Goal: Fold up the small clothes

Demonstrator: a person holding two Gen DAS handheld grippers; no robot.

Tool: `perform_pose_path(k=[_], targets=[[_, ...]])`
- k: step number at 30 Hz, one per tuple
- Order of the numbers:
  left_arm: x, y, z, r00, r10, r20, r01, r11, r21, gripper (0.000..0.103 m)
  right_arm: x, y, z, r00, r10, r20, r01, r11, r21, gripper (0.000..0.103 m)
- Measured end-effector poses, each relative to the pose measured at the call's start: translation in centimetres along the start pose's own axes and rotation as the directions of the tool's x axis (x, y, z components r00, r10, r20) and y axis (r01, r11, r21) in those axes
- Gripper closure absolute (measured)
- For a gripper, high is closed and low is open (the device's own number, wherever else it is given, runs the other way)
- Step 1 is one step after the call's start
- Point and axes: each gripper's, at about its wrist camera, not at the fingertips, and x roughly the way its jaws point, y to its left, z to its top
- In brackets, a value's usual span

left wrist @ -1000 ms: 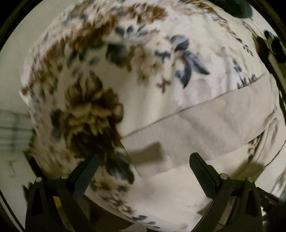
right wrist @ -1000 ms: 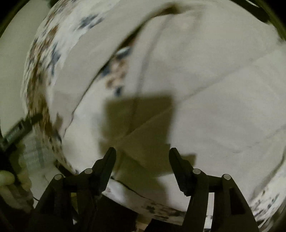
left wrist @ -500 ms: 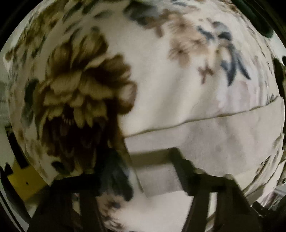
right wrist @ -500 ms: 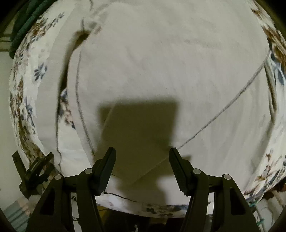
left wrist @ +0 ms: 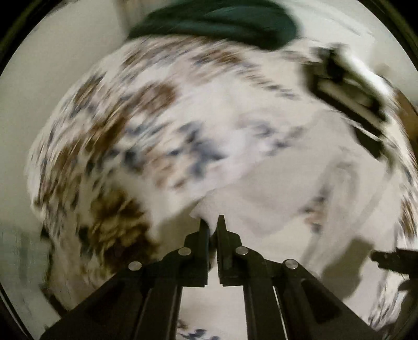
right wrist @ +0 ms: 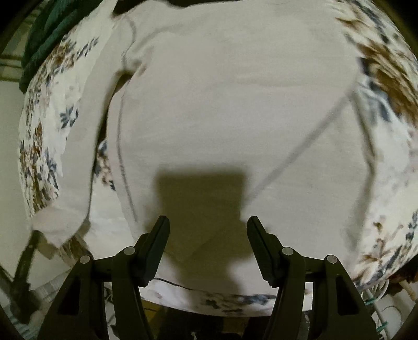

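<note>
A plain off-white garment lies spread on a floral bedsheet. Its sleeve runs down the left of the right wrist view. In the blurred left wrist view the garment fills the lower right. My left gripper is shut on the tip of that sleeve and holds it lifted. My right gripper is open and empty, just above the garment's near hem, its shadow falling on the cloth.
A dark green cloth lies at the far edge of the floral sheet; it also shows in the right wrist view. The other gripper's black frame shows at the upper right. Cables lie below the bed edge.
My left gripper has closed on the sleeve tip and pulled back and up, so more of the sheet shows. My right gripper stays open over the garment, shifted slightly.
</note>
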Motion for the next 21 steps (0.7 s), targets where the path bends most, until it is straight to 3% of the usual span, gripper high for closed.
perform_pose_path(k=[4,8,10,13,15,19,21], targets=[[-2.1,-8.0,-0.9,0.993,-0.119,0.006,0.117,0.98,0.159,0.1,-2.2,-6.2,-1.8,0.999,-0.027,0.027,0.025,0.997,0.068,0.039],[-3.4,-17.6,-3.9,0.965,-0.256,-0.063,0.262,0.909,0.323,0.1,-3.1,-12.1,-3.9,0.997,-0.071,0.04,0.063,0.983,0.171,0.039],[-3.8,-22.5,-6.5,0.944,-0.309,-0.118,0.33,0.851,0.408,0.1,-3.8,-15.3,-4.8,0.994,-0.095,0.045,0.083,0.972,0.218,0.039],[-3.8,-27.8,-10.0,0.931,-0.326,-0.163,0.362,0.774,0.52,0.1,-4.6,-19.0,-5.7,0.991,-0.122,0.049,0.105,0.961,0.257,0.039],[-3.7,-30.3,-11.7,0.928,-0.322,-0.185,0.369,0.744,0.557,0.1,-5.0,-21.1,-6.3,0.989,-0.138,0.052,0.119,0.954,0.274,0.039],[-2.4,-32.6,-13.4,0.931,-0.303,-0.205,0.365,0.728,0.58,0.099,-6.1,-24.3,-7.0,0.988,-0.142,0.057,0.12,0.948,0.295,0.039],[-1.8,-33.1,-13.4,0.933,-0.293,-0.21,0.361,0.734,0.575,0.096,-6.3,-25.0,-7.2,0.989,-0.133,0.061,0.109,0.948,0.298,0.039]])
